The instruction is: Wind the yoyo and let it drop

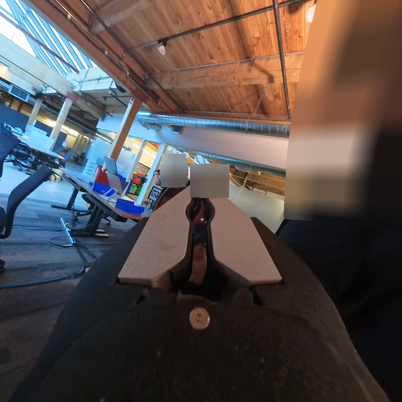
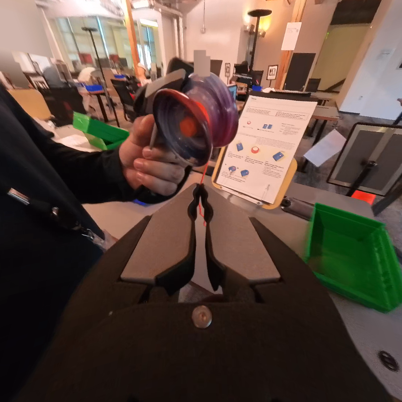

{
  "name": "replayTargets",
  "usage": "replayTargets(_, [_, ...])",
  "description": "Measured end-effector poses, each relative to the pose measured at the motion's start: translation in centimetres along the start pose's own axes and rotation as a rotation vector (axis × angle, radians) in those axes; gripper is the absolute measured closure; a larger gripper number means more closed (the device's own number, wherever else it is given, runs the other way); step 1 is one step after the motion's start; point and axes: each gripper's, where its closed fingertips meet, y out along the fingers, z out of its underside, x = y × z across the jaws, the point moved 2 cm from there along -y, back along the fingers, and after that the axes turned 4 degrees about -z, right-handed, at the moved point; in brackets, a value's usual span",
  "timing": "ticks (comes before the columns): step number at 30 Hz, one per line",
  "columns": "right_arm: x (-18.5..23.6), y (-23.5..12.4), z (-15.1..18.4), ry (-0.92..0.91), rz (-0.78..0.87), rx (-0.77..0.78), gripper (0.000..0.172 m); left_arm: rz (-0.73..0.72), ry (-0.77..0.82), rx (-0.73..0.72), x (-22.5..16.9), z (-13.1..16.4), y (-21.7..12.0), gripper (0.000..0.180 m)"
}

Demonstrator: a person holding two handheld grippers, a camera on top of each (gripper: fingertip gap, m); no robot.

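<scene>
- In the left wrist view, the left gripper (image 1: 200,208) filled the lower middle of the frame, its fingers closed on a dark purple yoyo (image 1: 201,219) seen in the narrow slot between them; the tips themselves lay under a blurred patch.
- Upper part of that view showed a wooden ceiling (image 1: 206,61) and a silver duct (image 1: 217,124); at left centre stood a desk (image 1: 104,195) with blue bins (image 1: 129,205) and an open laptop (image 1: 112,174).
- In the right wrist view, the right gripper (image 2: 200,189) sat at lower centre, its fingers shut on a red string (image 2: 203,174) that ran up to the yoyo (image 2: 195,124).
- The yoyo hung above centre of the frame, purple with a red rim and an orange hub, clamped by the left gripper (image 2: 174,84), which a hand (image 2: 150,156) in a dark sleeve held at left centre.
- Right of centre a printed sheet on a clipboard (image 2: 267,150) stood tilted on the grey table (image 2: 348,309).
- A green bin (image 2: 348,256) rested at the right edge; another green bin (image 2: 97,130) lay at left behind the hand.
</scene>
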Motion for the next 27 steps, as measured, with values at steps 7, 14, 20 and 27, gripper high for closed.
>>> replayTargets(7, [0.9,1.5,-0.8,0.215,-0.035,-0.134,0.172,-0.086,0.086,-0.11,0.4,-0.1,0.7,0.179])
replayTargets(14, [1.6,2.2,-0.9,0.226,0.025,-0.08,0.172,-0.393,0.549,0.07,1.6,1.4,0.6,0.178])
replayTargets(20, [1.6,1.2,-1.1,0.172,0.004,-0.001,0.172,-0.476,0.688,0.165,2.0,2.5,0.5,0.178])
replayTargets(27, [0.7,0.9,-0.4,0.308,0.041,0.017,0.172,-0.561,0.79,0.249,2.9,3.0,-0.2,0.178])
